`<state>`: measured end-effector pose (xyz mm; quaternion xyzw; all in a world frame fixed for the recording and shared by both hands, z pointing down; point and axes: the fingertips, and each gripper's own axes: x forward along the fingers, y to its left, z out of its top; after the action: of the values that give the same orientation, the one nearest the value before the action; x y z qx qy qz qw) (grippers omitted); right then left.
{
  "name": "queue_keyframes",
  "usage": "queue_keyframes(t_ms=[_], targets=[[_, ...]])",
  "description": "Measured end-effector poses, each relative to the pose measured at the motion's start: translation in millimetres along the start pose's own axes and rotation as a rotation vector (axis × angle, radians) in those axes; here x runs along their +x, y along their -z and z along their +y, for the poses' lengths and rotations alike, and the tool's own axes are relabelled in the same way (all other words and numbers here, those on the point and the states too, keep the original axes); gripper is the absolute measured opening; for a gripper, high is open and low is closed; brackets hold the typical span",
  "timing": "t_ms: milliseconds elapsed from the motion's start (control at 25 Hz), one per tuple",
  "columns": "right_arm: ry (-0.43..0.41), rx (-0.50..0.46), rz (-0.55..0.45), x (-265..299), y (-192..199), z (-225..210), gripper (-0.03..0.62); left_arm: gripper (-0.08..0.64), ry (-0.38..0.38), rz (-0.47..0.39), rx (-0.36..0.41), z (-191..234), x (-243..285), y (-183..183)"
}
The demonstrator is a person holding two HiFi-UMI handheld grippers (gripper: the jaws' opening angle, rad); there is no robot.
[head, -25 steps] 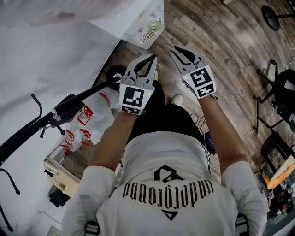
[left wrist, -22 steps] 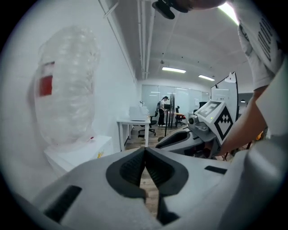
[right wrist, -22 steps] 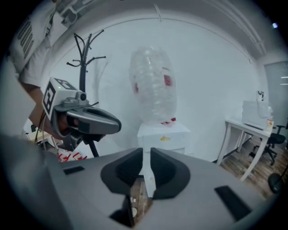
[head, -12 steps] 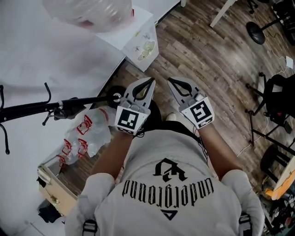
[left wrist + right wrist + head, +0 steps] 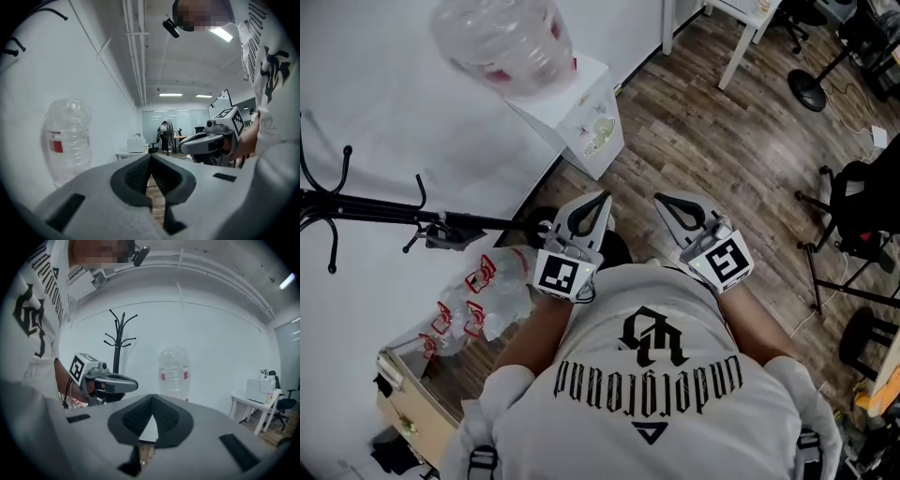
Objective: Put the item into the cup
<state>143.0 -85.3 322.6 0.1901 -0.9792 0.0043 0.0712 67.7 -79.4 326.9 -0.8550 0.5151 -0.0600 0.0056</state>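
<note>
No cup and no item to go into one shows in any view. I hold both grippers side by side in front of my body, above the wooden floor. My left gripper (image 5: 604, 198) is shut with nothing in it; its pads (image 5: 140, 172) meet in the left gripper view. My right gripper (image 5: 662, 200) is likewise shut and empty, pads (image 5: 165, 417) pressed together at the tip. Each gripper sees the other: the right gripper (image 5: 211, 140) to the right of the left one, the left gripper (image 5: 110, 382) to the left of the right one.
A big clear water bottle (image 5: 502, 42) sits on a white box (image 5: 581, 117) by the white wall. A black coat rack (image 5: 394, 211) lies in view at left, above crumpled plastic bags (image 5: 483, 295). White table legs (image 5: 741, 42) and black stands (image 5: 853, 202) are to the right.
The head view has swung, bringing the bottle and white box fully into sight. Both grippers have stayed side by side before my body, drifting lower in the picture.
</note>
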Motion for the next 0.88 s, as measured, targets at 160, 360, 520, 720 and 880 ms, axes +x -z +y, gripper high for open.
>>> queue_keyframes(t_ms=[160,360,520,720,880], targets=[[-0.007,-0.003,-0.011,-14.7,-11.6,5.0,0.005,0.006,-0.017,-0.002,0.017,-5.2,-15.3,-13.0],[-0.003,0.002,-0.025,-24.6,-26.7,16.7,0.005,0.006,-0.028,0.009,-0.017,-11.8,-41.4,-32.6],[0.014,-0.008,-0.026,-29.4,-31.8,32.4,0.005,0.006,-0.002,0.015,0.000,-14.1,-58.6,-36.9],[0.064,0.006,-0.022,-29.7,-35.0,58.9,0.005,0.006,0.056,0.018,-0.001,-11.9,-78.3,-37.4],[0.107,-0.005,-0.061,-22.5,-49.3,84.3,0.005,0.006,0.109,0.010,0.014,-4.1,-102.9,-43.2]])
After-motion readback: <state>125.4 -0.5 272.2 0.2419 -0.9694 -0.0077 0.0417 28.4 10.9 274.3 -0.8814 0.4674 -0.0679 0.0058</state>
